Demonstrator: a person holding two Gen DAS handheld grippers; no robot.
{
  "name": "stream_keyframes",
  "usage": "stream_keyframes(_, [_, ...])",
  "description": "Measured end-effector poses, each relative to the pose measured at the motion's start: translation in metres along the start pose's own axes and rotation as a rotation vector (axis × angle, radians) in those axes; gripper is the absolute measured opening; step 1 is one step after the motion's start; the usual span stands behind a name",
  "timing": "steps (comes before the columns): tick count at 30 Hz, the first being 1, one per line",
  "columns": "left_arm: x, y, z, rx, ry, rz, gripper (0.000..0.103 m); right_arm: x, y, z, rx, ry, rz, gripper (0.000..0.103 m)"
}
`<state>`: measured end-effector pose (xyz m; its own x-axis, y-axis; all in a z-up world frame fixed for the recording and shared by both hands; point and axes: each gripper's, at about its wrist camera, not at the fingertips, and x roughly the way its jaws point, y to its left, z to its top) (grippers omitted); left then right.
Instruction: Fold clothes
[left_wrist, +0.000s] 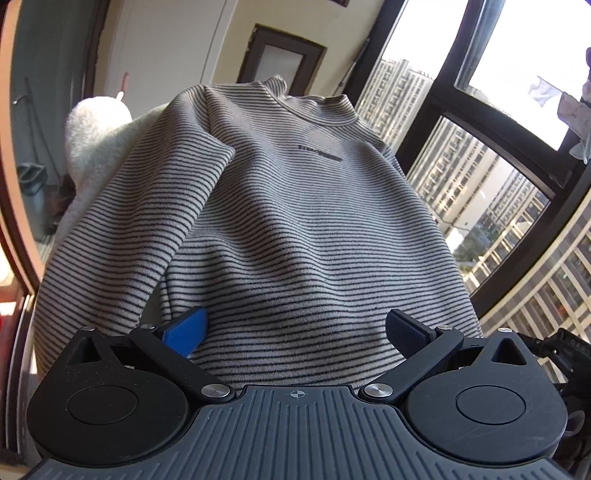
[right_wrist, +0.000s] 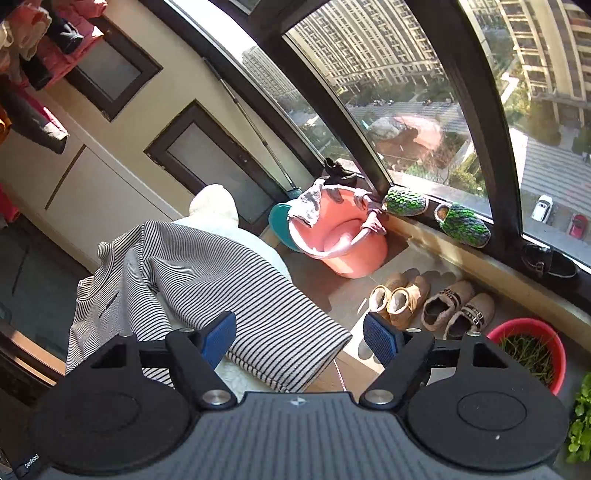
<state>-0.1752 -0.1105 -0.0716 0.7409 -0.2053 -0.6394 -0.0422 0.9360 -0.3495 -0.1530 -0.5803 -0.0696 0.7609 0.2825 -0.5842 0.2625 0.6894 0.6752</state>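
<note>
Striped grey-and-black knit sweater is found laid front-up, its small dark chest lettering visible, on top of a cream fleece garment that is spread beneath it. One sleeve is seen already folded across the body in the left wrist view; in the right wrist view a long side of the sweater is likewise turned in, with a straight folded edge running toward the hem. The task is judged to be in its early-to-middle stage: sleeves appear turned inward, while the lengthwise fold of the body and any handling of the fleece garment are judged to remain.

The left tongs are held wide open just over the hem, with striped cloth lying between the blue pads; nothing is gripped. The right tongs are likewise wide open at the sweater's near corner, with nothing gripped; whether a pad touches the cloth cannot be told.

The supporting surface is almost wholly covered, so its nature cannot be told. Its edge falls directly beside the sweater's folded side, and the tiled floor lies below. On that floor a pink plastic tub, two pairs of tan fur-lined slippers and a red basin are noted. Open room on that side is judged narrow, bounded by the dark-framed window.
</note>
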Motion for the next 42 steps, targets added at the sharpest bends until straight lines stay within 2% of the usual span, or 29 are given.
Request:
stream_keyframes(4, [0.000, 0.002, 0.009, -0.069, 0.029, 0.040, 0.103, 0.029, -0.053, -0.017, 0.290, 0.102, 0.108, 0.079])
stream_keyframes(7, [-0.006, -0.001, 0.018, -0.123, 0.026, 0.080, 0.103, 0.056, -0.072, -0.033, 0.525, 0.167, 0.222, 0.083])
stream_keyframes(8, [-0.008, -0.003, 0.021, -0.141, 0.024, 0.094, 0.103, 0.063, -0.074, -0.034, 0.560, 0.184, 0.244, 0.081])
stream_keyframes(9, [-0.010, -0.005, 0.024, -0.149, 0.019, 0.104, 0.103, 0.069, -0.075, -0.033, 0.573, 0.206, 0.271, 0.071])
stream_keyframes(10, [-0.014, -0.009, 0.026, -0.144, 0.007, 0.106, 0.103, 0.075, -0.076, -0.032, 0.586, 0.227, 0.298, 0.050])
stream_keyframes(11, [-0.020, -0.014, 0.028, -0.133, -0.013, 0.099, 0.103, 0.079, -0.074, -0.028, 0.578, 0.245, 0.323, 0.044])
stream_keyframes(12, [-0.025, -0.020, 0.030, -0.117, -0.035, 0.087, 0.103, 0.080, -0.067, -0.020, 0.533, 0.250, 0.343, 0.044])
stream_keyframes(14, [-0.036, -0.033, 0.031, -0.083, -0.075, 0.057, 0.103, 0.073, -0.044, 0.002, 0.356, 0.216, 0.343, 0.029])
stream_keyframes(15, [-0.040, -0.038, 0.030, -0.071, -0.077, 0.043, 0.103, 0.065, -0.028, 0.015, 0.234, 0.185, 0.314, 0.017])
stream_keyframes(16, [-0.041, -0.042, 0.029, -0.065, -0.070, 0.032, 0.103, 0.056, -0.011, 0.029, 0.110, 0.150, 0.279, 0.012])
stream_keyframes(18, [-0.043, -0.048, 0.026, -0.062, -0.049, 0.008, 0.103, 0.045, 0.021, 0.058, -0.079, 0.087, 0.220, 0.011])
stream_keyframes(21, [-0.041, -0.049, 0.019, -0.088, -0.015, -0.032, 0.103, 0.028, 0.069, 0.107, -0.268, -0.017, 0.162, 0.010])
stream_keyframes(25, [-0.047, -0.045, 0.006, -0.098, -0.045, -0.040, 0.103, -0.001, 0.143, 0.151, -0.503, -0.200, 0.082, 0.009])
stream_keyframes(27, [-0.049, -0.041, 0.001, -0.097, -0.059, -0.035, 0.103, -0.010, 0.181, 0.164, -0.595, -0.261, 0.060, 0.009])
stream_keyframes(32, [-0.060, -0.026, -0.003, -0.142, -0.093, -0.066, 0.103, -0.018, 0.270, 0.156, -0.794, -0.334, 0.023, 0.009])
stream_keyframes(37, [-0.075, -0.008, -0.011, -0.153, -0.112, -0.093, 0.103, -0.017, 0.334, 0.115, -0.947, -0.333, 0.027, 0.009])
stream_keyframes(42, [-0.088, 0.017, -0.015, -0.184, -0.126, -0.108, 0.103, -0.016, 0.386, 0.071, -1.043, -0.324, 0.080, 0.009])
